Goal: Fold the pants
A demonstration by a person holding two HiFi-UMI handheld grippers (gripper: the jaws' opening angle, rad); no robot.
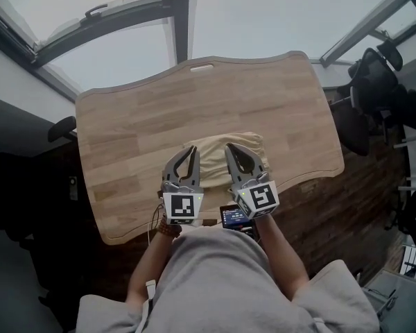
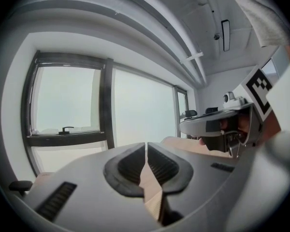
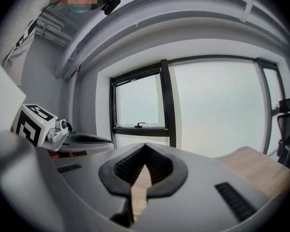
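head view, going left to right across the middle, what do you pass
black chair → left gripper → right gripper → office chairs; the pants span both grippers, so they are left out

The pants lie on the table toward its near edge. The left gripper and right gripper sit side by side (tips apart) over the pants' near part. Windows stand behind the table, and a chair stands to its right.

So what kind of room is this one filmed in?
Most likely an office: a wooden desk, black swivel chairs off to its right, and big windows along the far wall.
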